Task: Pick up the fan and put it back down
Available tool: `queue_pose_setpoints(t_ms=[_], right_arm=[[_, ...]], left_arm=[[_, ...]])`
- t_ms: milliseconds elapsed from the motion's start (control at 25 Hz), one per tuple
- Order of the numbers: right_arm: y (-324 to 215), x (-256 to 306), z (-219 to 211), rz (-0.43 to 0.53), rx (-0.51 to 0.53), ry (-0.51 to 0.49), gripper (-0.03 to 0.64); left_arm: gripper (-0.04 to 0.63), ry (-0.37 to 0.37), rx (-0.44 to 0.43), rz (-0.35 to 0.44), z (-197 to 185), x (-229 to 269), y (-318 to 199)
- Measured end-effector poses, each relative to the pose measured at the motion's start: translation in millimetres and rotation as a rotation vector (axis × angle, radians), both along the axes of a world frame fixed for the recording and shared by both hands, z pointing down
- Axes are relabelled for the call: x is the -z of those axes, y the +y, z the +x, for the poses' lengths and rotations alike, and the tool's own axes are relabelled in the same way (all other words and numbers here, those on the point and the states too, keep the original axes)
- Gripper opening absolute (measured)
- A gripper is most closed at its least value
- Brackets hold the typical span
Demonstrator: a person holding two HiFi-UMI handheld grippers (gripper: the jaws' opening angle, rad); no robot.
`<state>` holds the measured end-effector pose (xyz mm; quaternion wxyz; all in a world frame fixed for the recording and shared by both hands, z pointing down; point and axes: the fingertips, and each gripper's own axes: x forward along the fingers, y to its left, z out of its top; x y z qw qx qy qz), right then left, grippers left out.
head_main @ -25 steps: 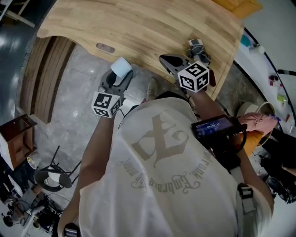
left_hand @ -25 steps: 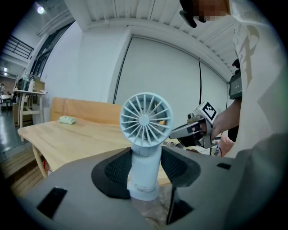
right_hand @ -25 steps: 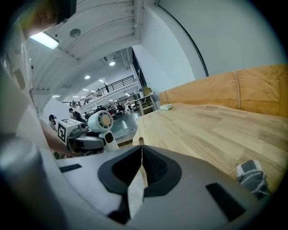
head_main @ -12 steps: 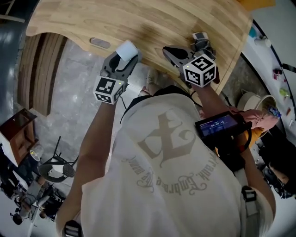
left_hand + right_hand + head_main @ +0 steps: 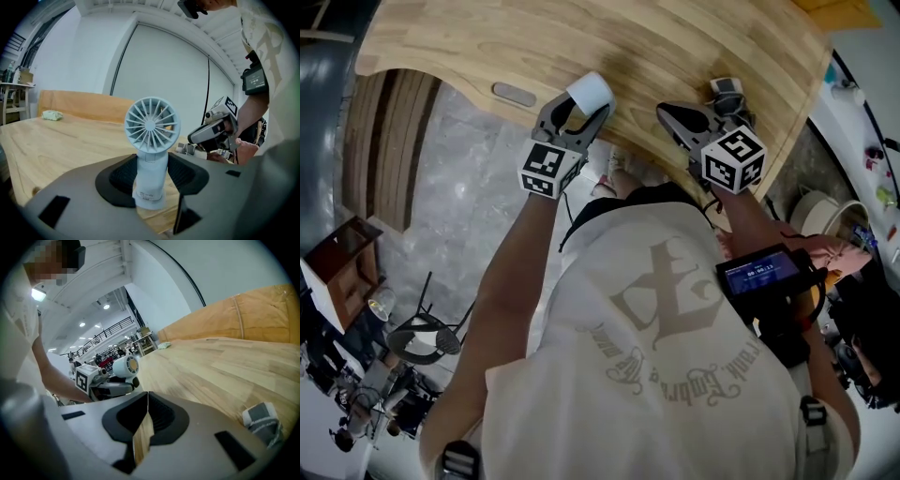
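Fan (image 5: pixel 150 126) stands upright by its handle between the ribbed pads (image 5: pixel 123 176) of the left gripper (image 5: pixel 151 174). The jaws stand partly apart and press on the handle from both sides. The round vaned head rises above them and faces the camera. Whether the fan's base touches the wood below cannot be told. In the head view the fan is over the near edge of the worktop (image 5: pixel 656 37), just right of an oval slot (image 5: pixel 514 94), where that edge curves inward. The left gripper's marker cube (image 5: pixel 544 171) sits behind the jaws, off the worktop and over the floor.

The right gripper (image 5: pixel 146 416) has its jaws together at the tips. Only a thin sliver of wood shows between them lower down, and nothing is held. It is over the near edge toward the right corner, well apart from the fan. A small grey item (image 5: pixel 262 420) lies on the worktop just beyond it, near the right edge and clear of the jaws. A pale green cloth (image 5: pixel 52 115) lies at the far edge, well away from both grippers. A screen (image 5: pixel 764 272) is strapped to the person's right forearm.
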<state>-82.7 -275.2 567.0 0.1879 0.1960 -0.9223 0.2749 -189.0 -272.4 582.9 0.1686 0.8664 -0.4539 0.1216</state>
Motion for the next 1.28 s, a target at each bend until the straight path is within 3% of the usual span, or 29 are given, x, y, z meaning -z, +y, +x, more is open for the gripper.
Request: queue_pose_setpoints(t_ms=[320, 960, 1280], right_arm=[[-12, -17, 3, -0.022, -0.038, 0.019, 0.015], [-18, -13, 3, -0.028, -0.053, 0.014, 0.015], [-17, -14, 1, -0.027, -0.052, 0.005, 0.015]], left_arm=[[0.213, -0.08, -0.069, 0.014, 7, -23, -33], [0.216, -0.081, -0.089, 0.034, 16, -21, -42], [0.261, -0.044, 0.006, -0.048, 1, -33, -34]])
